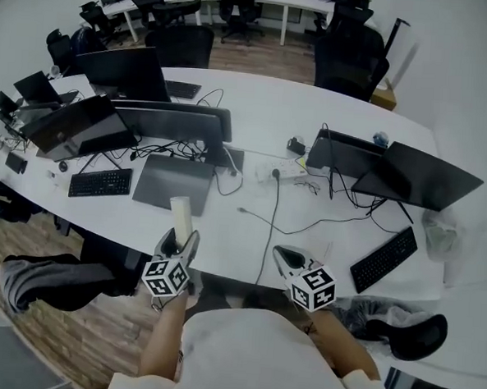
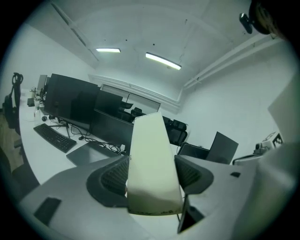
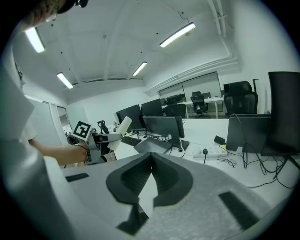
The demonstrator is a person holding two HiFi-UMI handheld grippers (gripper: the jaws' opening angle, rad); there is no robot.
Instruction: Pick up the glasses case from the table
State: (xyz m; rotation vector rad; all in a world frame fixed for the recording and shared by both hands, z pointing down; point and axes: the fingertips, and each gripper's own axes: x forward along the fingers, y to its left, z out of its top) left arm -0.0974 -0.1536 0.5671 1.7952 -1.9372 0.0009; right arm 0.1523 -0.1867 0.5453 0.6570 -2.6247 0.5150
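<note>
The glasses case (image 1: 181,214) is a long cream-white case. It is held up off the white table (image 1: 249,231), one end between the jaws of my left gripper (image 1: 179,241) and the rest pointing away from me. In the left gripper view the case (image 2: 152,164) fills the gap of the left gripper (image 2: 152,177), with a dark pad pressed on each side. My right gripper (image 1: 290,258) hovers near the table's front edge to the right. Its jaws (image 3: 150,165) meet at the tips with nothing between them. The right gripper view also shows the case (image 3: 124,124) raised at the left.
Several monitors (image 1: 170,121), a closed grey laptop (image 1: 173,183), two keyboards (image 1: 101,182) (image 1: 385,257), a power strip (image 1: 288,172) and trailing cables (image 1: 274,212) lie on the table. A pair of glasses (image 3: 226,162) rests near the power strip. Office chairs (image 1: 348,58) stand behind.
</note>
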